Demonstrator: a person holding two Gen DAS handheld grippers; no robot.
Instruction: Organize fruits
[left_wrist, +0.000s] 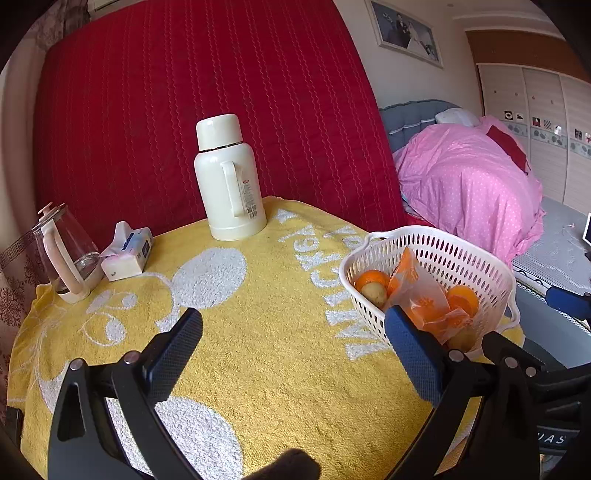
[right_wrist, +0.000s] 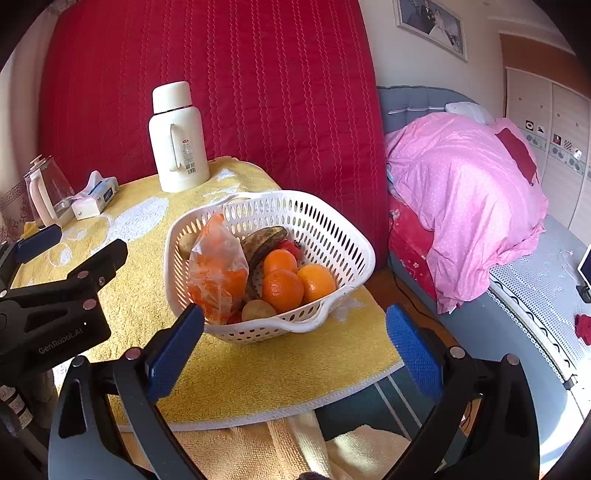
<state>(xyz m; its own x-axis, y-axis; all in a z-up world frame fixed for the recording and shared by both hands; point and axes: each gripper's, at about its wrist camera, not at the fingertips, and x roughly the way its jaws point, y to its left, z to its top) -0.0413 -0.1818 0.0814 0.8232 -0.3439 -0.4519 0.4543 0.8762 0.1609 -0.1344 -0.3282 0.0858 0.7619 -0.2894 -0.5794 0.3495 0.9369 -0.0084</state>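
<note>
Both pairs of jaws stand wide and hold nothing. The right gripper (right_wrist: 294, 334) hovers just in front of the white plastic basket (right_wrist: 334, 236), which sits near the front corner of the yellow towel (right_wrist: 258, 373). The left gripper (left_wrist: 293, 334) hangs beside the basket's left wall, over bare towel. Inside the basket lie oranges (right_wrist: 282, 290), a blackened banana (right_wrist: 264, 238), a potato (right_wrist: 258, 310) and an orange-printed plastic bag (right_wrist: 218, 273) leaning on the near rim. The risk I see: the bag snags a finger, or a push slides the light basket off the towel's edge just beside it
</note>
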